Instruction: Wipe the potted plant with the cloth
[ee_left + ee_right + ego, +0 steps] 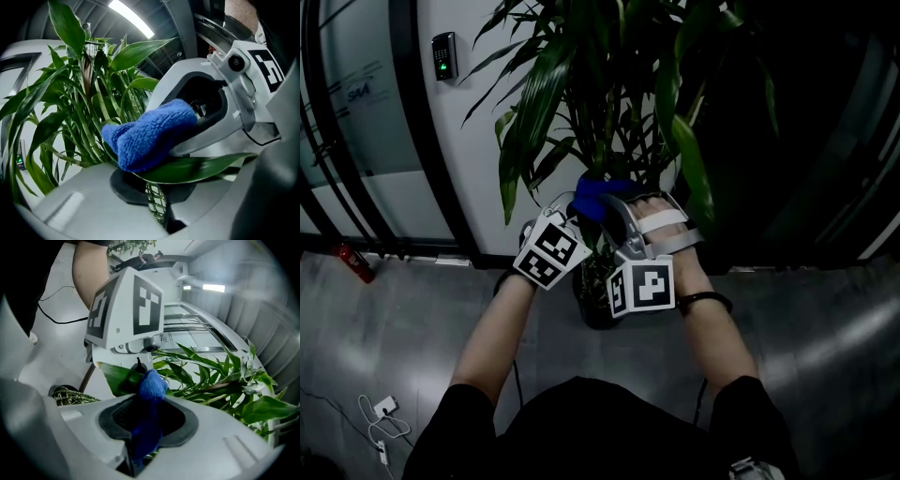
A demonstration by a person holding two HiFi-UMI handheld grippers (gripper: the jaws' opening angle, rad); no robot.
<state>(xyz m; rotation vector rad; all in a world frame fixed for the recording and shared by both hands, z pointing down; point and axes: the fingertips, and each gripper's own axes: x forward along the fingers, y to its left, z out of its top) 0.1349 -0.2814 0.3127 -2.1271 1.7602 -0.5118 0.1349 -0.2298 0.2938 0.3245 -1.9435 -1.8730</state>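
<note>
In the head view, I am holding my left hand-held gripper (569, 221) and right hand-held gripper (612, 208) close together, low in the potted plant (609, 103), with the cloth (598, 194) between them.

In the left gripper view, my left one seems to be pinching a leaf (201, 168), though its tips are half hidden. The blade is running off to the right, and the cloth is lying on top of it.

In the right gripper view, my right one is clamping the cloth. I judge the wipe should go along the blade, away from the left one.
</note>
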